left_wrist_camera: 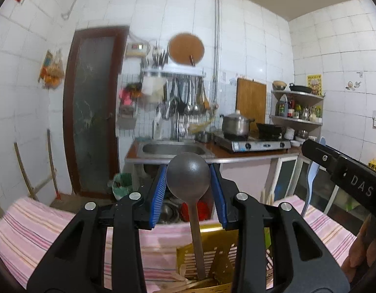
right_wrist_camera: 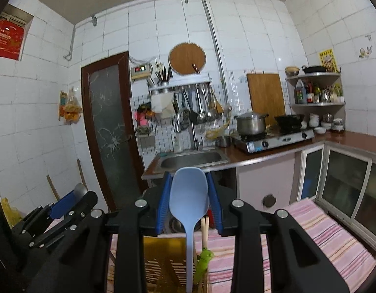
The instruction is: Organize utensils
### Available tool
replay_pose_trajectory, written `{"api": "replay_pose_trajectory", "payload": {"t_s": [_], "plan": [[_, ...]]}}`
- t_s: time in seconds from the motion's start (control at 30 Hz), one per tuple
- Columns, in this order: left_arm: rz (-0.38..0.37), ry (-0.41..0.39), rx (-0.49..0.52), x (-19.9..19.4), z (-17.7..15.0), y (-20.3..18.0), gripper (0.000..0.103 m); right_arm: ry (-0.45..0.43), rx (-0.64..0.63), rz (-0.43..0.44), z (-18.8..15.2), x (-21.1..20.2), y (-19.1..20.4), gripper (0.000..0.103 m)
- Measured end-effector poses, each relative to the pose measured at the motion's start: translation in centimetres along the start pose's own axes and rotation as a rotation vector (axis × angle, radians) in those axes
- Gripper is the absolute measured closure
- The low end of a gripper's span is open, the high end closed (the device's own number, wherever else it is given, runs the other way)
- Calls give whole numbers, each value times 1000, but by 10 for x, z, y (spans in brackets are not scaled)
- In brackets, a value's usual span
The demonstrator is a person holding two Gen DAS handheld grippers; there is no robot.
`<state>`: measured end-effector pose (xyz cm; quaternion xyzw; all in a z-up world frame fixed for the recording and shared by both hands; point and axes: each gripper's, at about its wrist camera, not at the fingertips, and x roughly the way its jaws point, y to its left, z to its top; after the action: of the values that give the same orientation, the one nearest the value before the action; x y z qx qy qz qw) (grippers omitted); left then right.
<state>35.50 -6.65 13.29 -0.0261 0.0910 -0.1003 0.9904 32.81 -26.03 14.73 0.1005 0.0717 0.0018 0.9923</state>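
**kitchenbot_fan:** so where are we at? In the left wrist view the left tool (left_wrist_camera: 188, 190) has its blue pads on both sides of the bowl of a dark grey matte metal spoon (left_wrist_camera: 188, 179), bowl at centre frame, handle dropping down into the gold slotted utensil holder (left_wrist_camera: 209, 256) at bottom centre. Pads look like they're touching the rim, so I'd call that gripping the spoon

**umi_lurker:** same story on the other side. The right tool (right_wrist_camera: 189, 196) is clamped on the bowl of a pale blue plastic serving spoon (right_wrist_camera: 189, 190), handle running down beside two wooden chopsticks (right_wrist_camera: 204, 229) and a little green plastic thing (right_wrist_camera: 204, 258) into that same holder. Holder sits on the pink striped cloth (right_wrist_camera: 322, 239) over the desk

**kitchenbot_fan:** risk from here imo: both grips are on rounded bowls, not handles. Smooth curved surface between flat pads, so either spoon could swivel or pop out if tilted

**umi_lurker:** yep, and the two tools are right next to each other, you can see each one at the frame edge of the other's view. Lifting both together could knock them, or a handle end could drag the chopsticks out or tip the holder, since it looks light and nothing is holding it down
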Motion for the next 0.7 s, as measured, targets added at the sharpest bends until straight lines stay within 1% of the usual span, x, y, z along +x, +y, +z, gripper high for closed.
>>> {"api": "replay_pose_trajectory", "payload": {"t_s": [0.13,0.27,0.3,0.37,0.4,0.43,0.47,0.53,0.57,0.63,0.67,0.7], "plan": [[6,50,0,14,-25,8,68,66,7,1,-26,19,-10,72],[5,99,-35,15,-30,22,68,127,-22,-4,-39,23,-12,72],[9,97,-42,9,-28,25,65,137,-33,-9,-41,22,-13,71],[13,96,-51,-4,-23,30,51,160,-58,-35,-43,16,-13,57],[14,89,-61,-19,-18,34,38,161,-62,-50,-44,11,-15,49],[20,75,-60,-31,-14,37,29,159,-62,-62,-44,3,-17,48],[33,58,-54,-45,-11,40,26,161,-60,-72,-44,-7,-20,47],[54,45,-43,-68,-7,40,7,175,-58,-86,-46,-26,-24,35],[58,42,-43,-87,-7,44,5,183,-55,-90,-50,-39,-26,33],[67,44,-44,-110,-11,48,5,192,-60,-91,-59,-63,-27,20],[73,53,-42,-121,-15,49,5,192,-76,-90,-69,-82,-24,16],[81,68,-41,-138,-23,51,5,189,-83,-92,-74,-92,-22,11]]}}
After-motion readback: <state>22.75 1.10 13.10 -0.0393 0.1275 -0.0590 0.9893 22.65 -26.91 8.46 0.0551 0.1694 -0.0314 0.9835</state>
